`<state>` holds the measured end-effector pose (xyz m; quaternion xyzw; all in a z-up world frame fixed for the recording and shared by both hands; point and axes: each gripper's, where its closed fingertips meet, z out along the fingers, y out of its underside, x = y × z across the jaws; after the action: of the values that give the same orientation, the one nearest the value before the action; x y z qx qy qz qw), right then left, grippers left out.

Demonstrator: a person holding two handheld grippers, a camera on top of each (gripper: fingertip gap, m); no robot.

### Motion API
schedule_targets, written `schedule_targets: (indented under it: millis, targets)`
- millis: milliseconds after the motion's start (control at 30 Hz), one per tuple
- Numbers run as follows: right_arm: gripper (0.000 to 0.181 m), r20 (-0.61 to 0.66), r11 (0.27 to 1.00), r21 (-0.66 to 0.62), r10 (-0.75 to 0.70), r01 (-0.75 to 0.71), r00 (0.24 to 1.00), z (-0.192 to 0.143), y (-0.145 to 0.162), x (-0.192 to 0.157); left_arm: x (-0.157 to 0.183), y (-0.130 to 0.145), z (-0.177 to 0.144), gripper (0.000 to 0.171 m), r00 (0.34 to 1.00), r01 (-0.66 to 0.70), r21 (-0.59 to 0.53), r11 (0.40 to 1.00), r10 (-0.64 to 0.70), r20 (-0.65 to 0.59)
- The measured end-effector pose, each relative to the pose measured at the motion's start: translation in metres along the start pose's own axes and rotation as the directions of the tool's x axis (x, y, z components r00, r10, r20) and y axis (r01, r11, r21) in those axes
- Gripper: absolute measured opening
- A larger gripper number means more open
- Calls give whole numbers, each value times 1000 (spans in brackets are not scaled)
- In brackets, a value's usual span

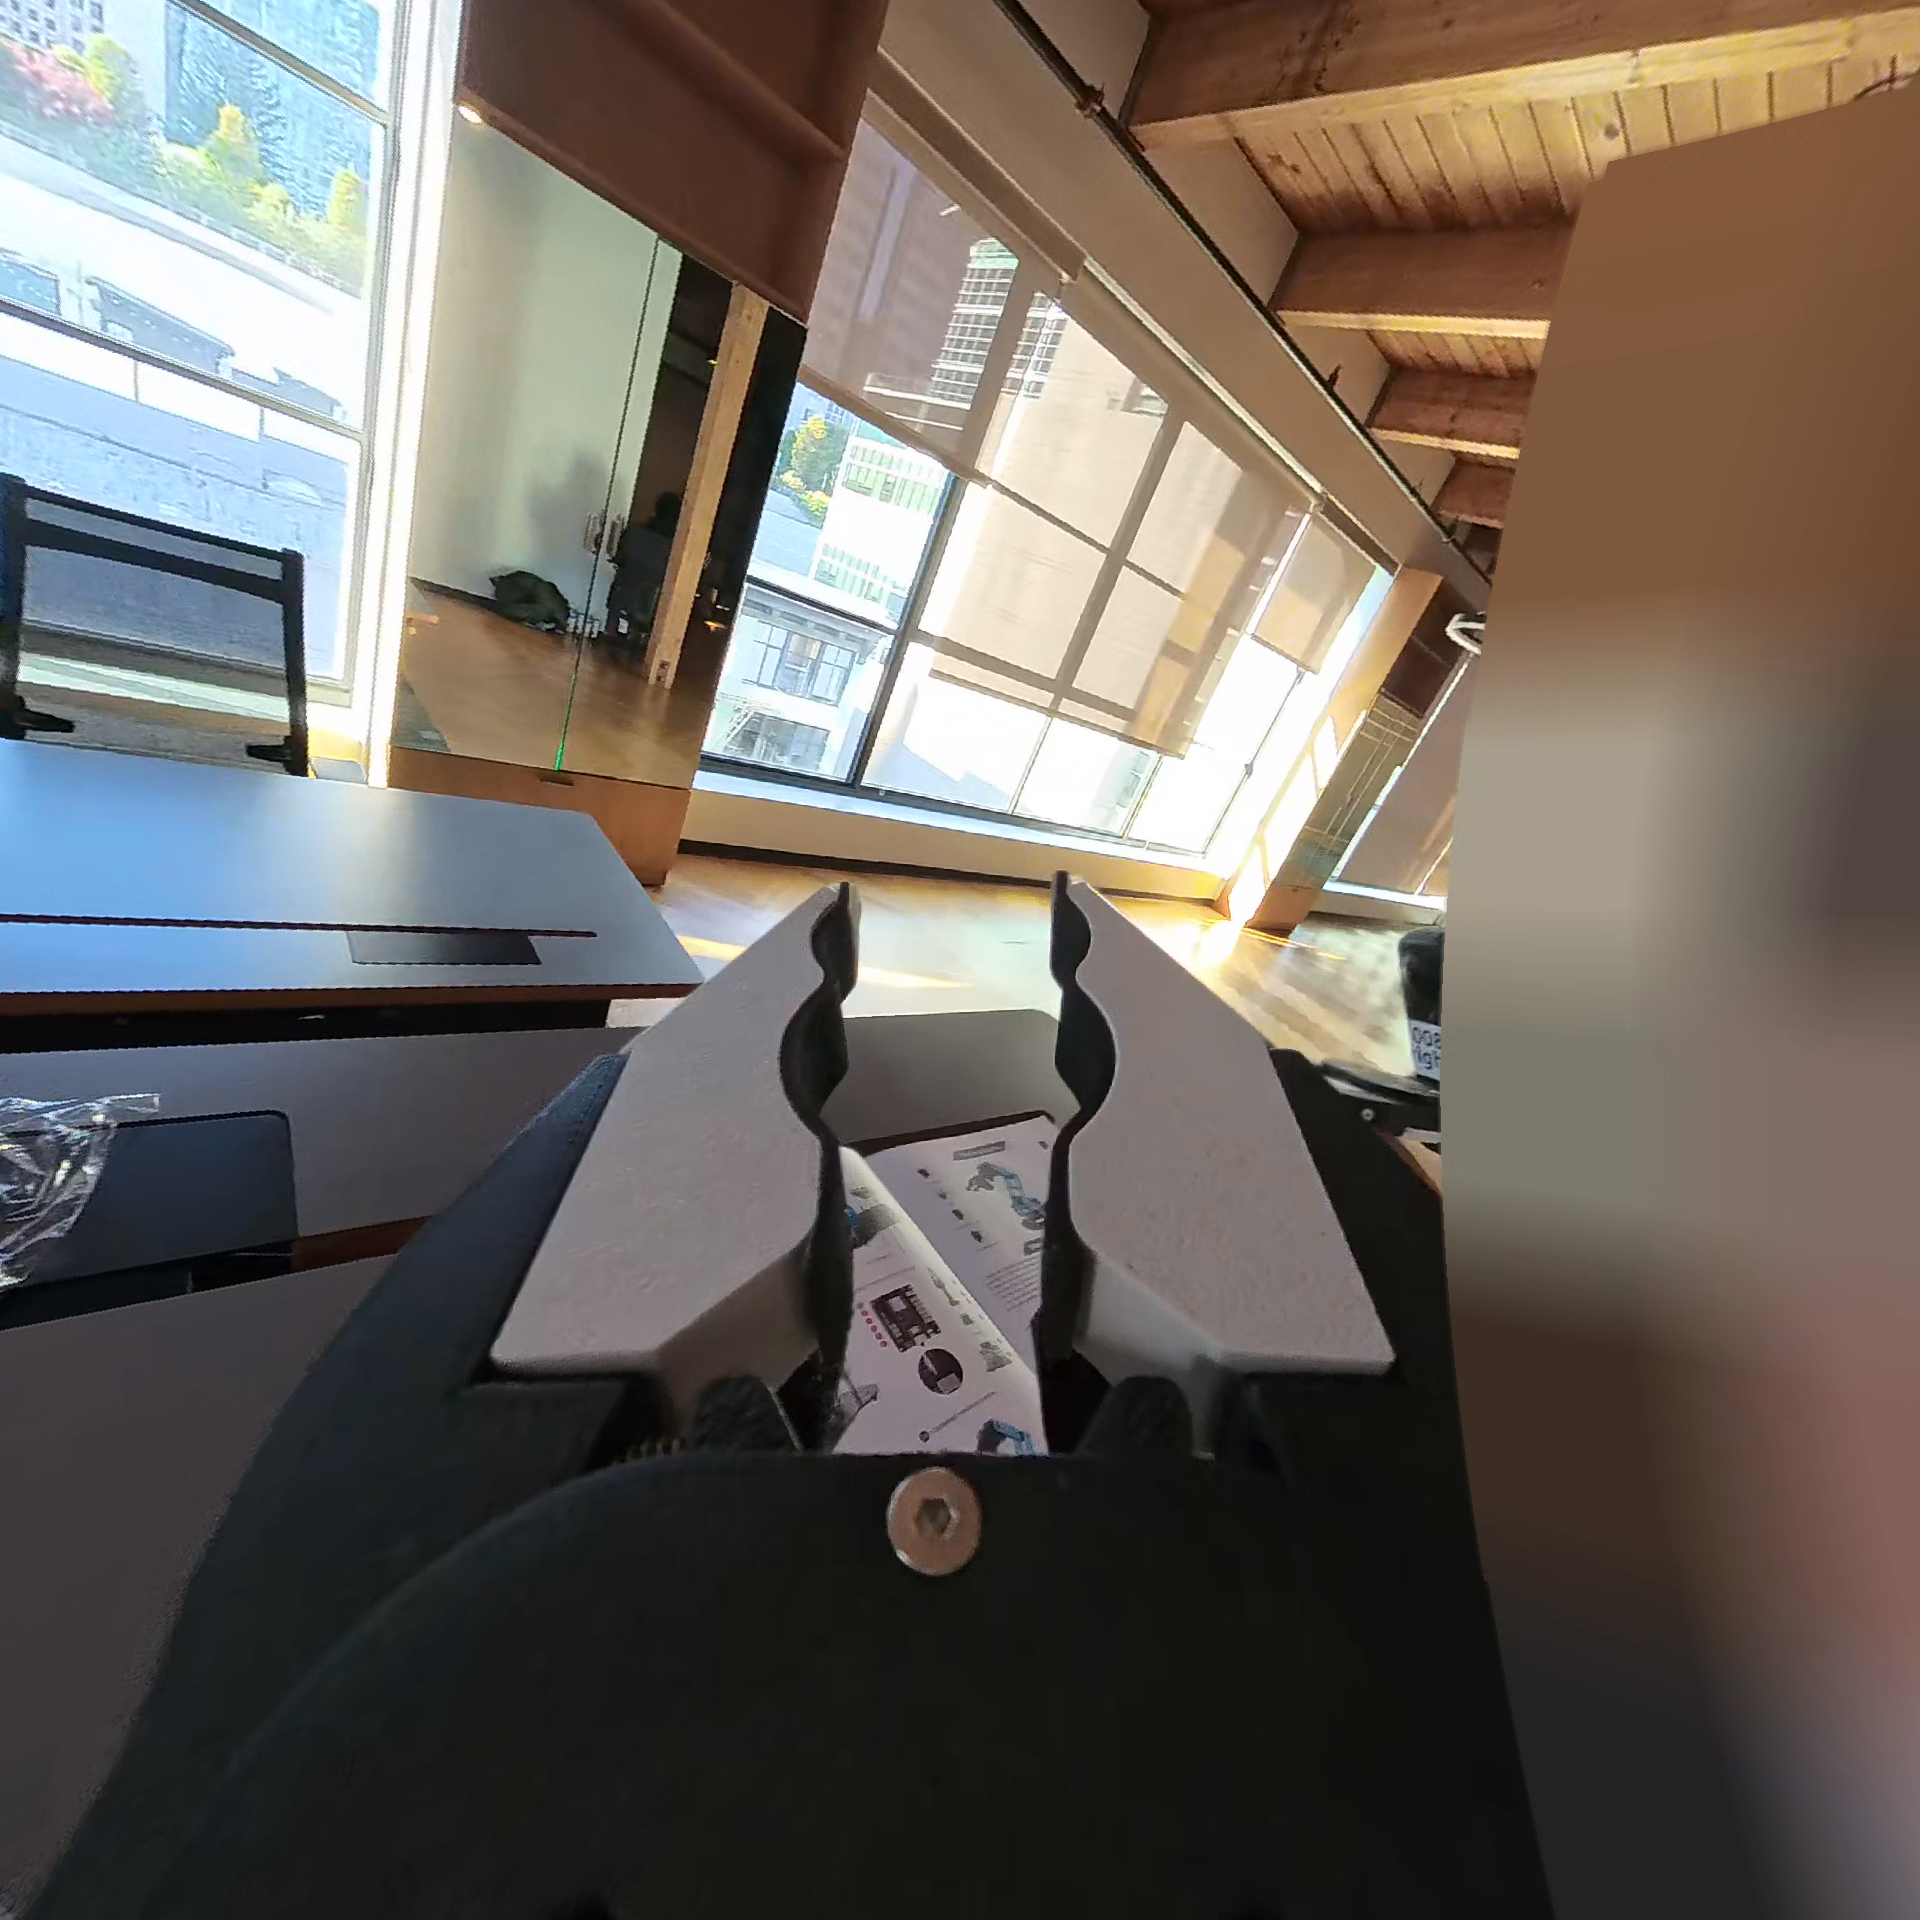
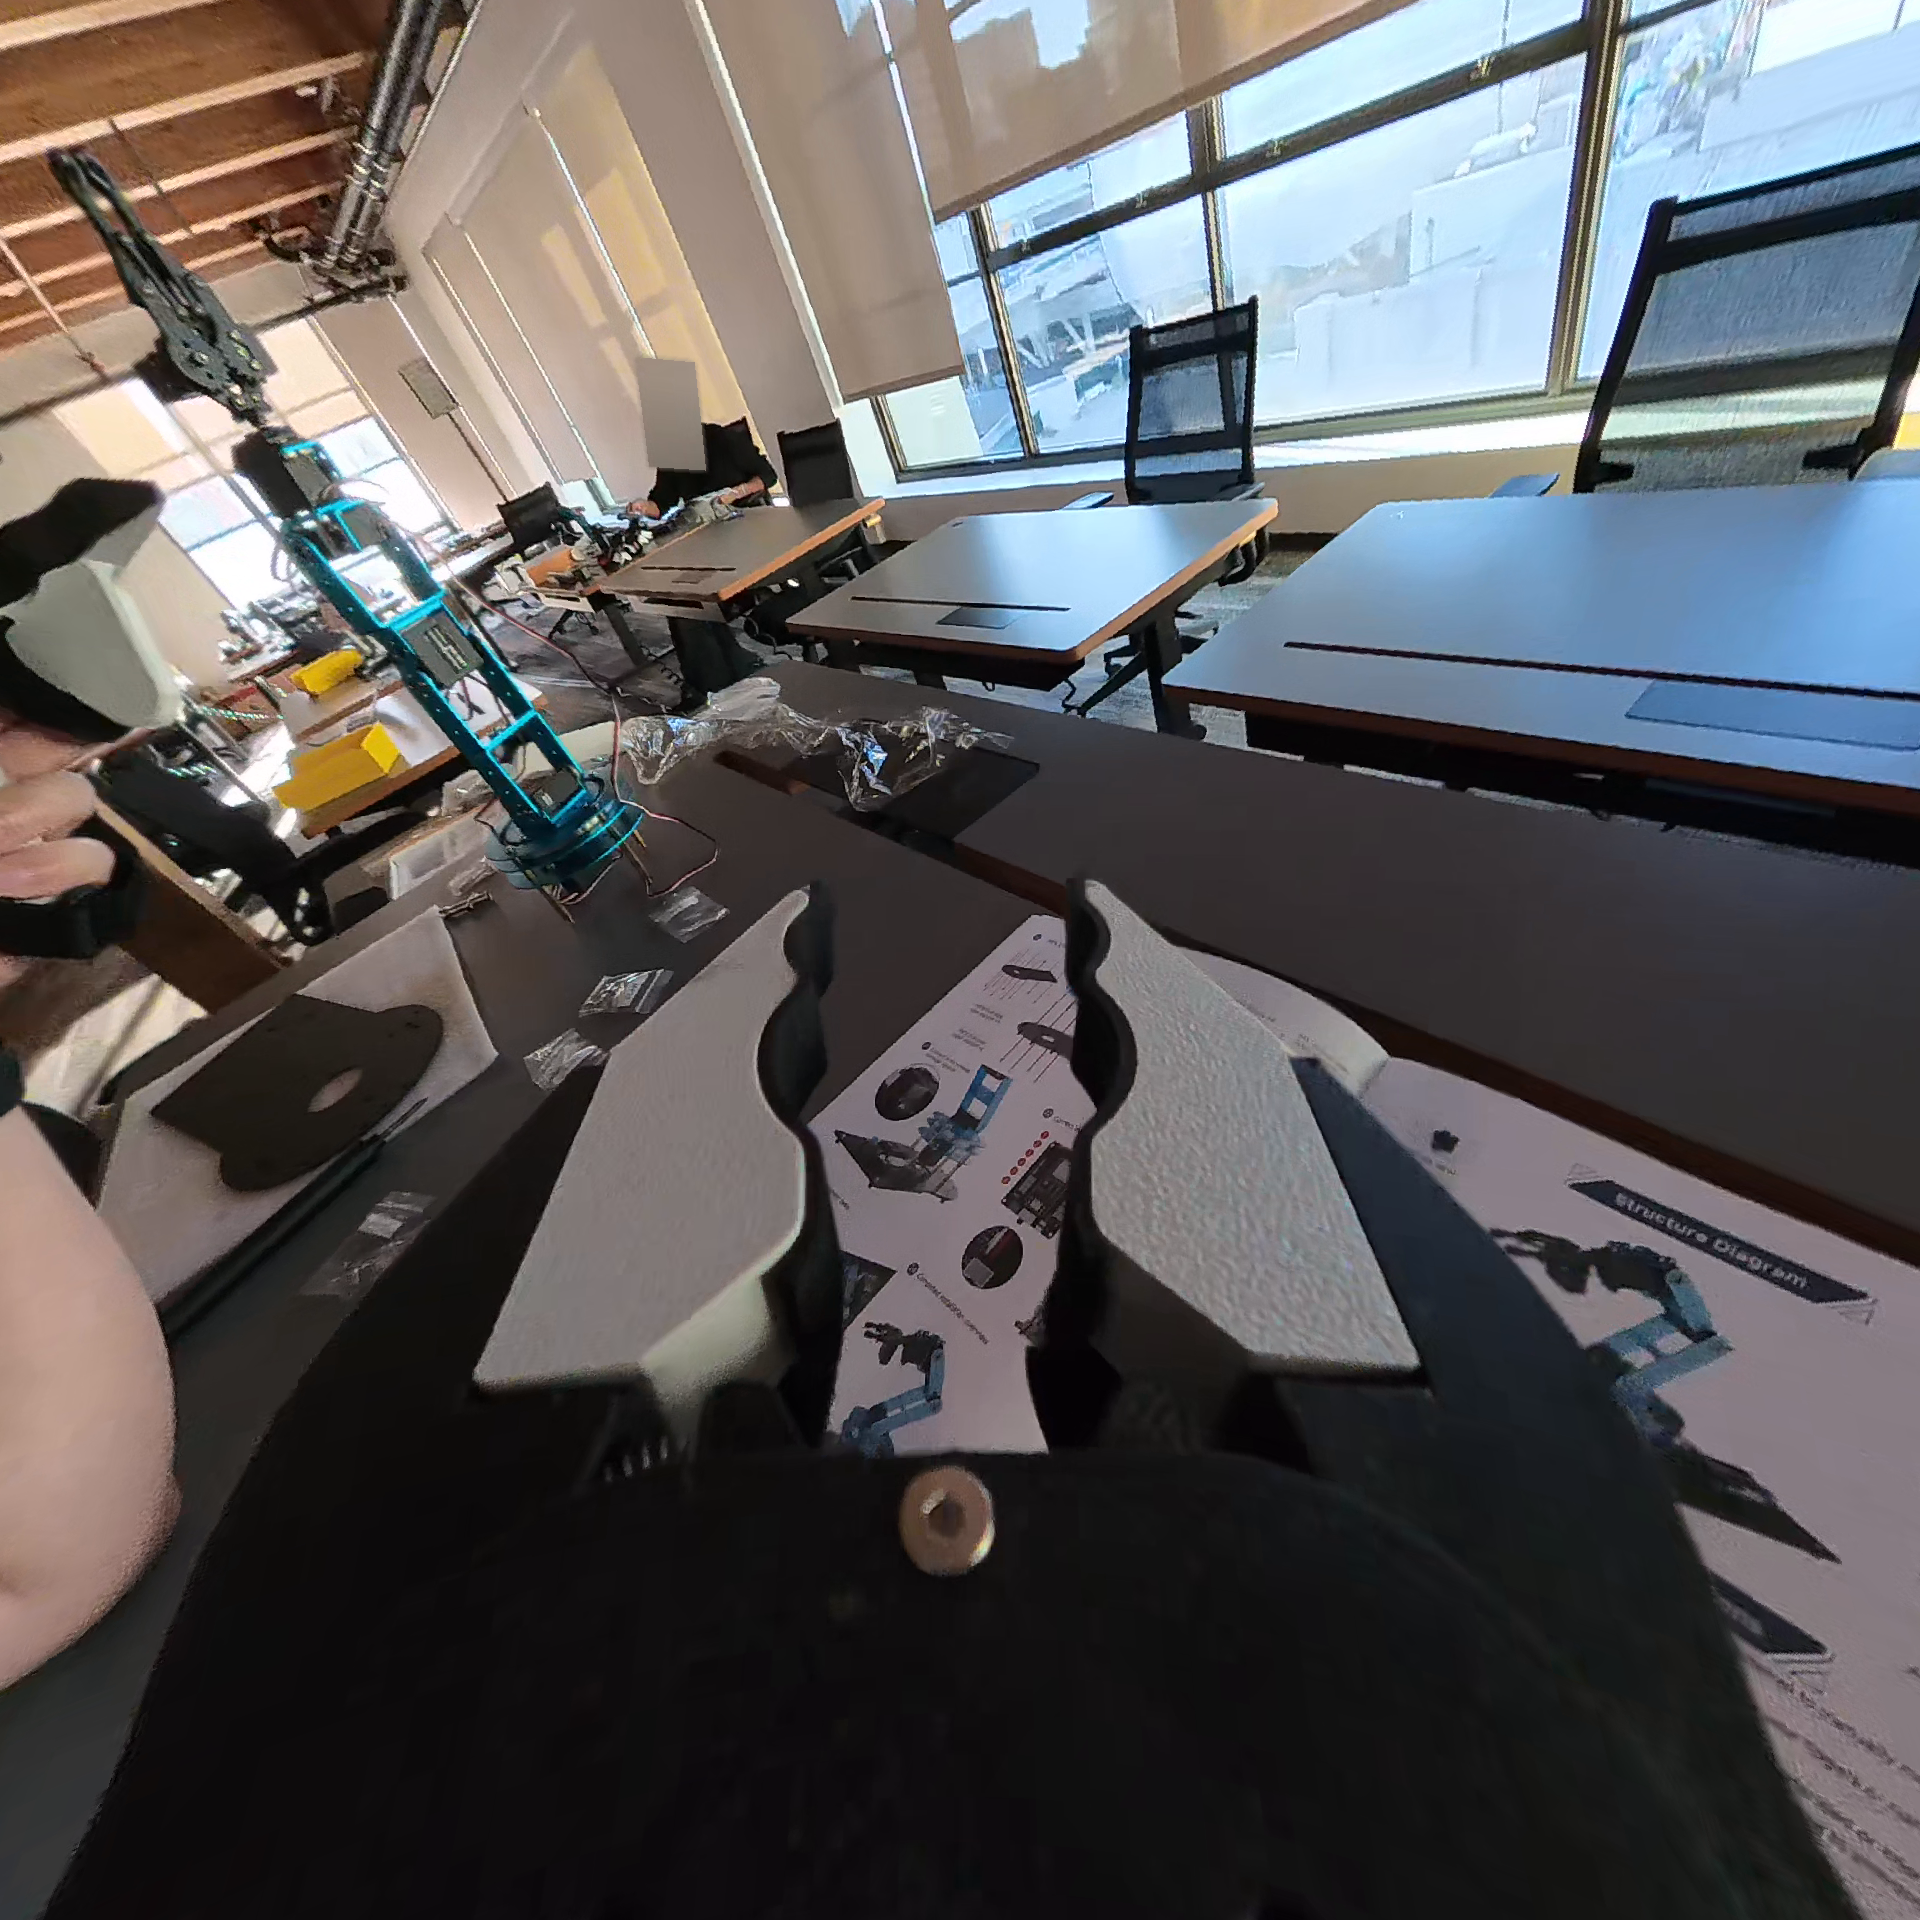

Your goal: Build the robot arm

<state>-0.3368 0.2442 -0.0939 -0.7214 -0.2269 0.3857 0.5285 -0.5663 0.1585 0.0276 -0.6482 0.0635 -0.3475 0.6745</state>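
Holding both tools gaping, empty | left tool (image 1: 951, 904) raised; right tool (image 2: 945, 914) over manual (image 2: 935, 1174) on counter (image 2: 1455, 935) | we see arm kit (image 2: 457, 665) standing, bagged parts (image 2: 623, 992) unused

Both the left gripper (image 1: 951, 904) and the right gripper (image 2: 945, 904) have pale grey fingers lined black. A white printed instruction sheet (image 2: 1704, 1382) carries blue and black diagrams. The small turquoise-blue metal robot arm (image 2: 457, 665) trails red wires above yellow plastic bins (image 2: 343, 764).
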Motion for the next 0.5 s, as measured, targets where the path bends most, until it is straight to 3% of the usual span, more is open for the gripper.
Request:
schedule_targets:
  millis: [200, 300, 367, 500]
  targets:
    - [40, -20, 998, -20, 51, -52, 998, 9, 15, 17, -10, -8, 0, 34, 999, 39, 84, 996, -41, 23]
    - [39, -50, 999, 27, 40, -39, 998, 13, 17, 29, -43, -14, -6, 55, 977, -31, 143, 989, -1, 215]
    - [39, -65, 998, 33, 63, -61, 996, 15, 19, 35, -55, -13, -7, 56, 954, -87, 119, 989, 48, 296]
    - [39, -62, 997, 55, 65, -62, 996, 10, 11, 33, -51, 0, 3, 55, 958, -91, 52, 995, 73, 277]
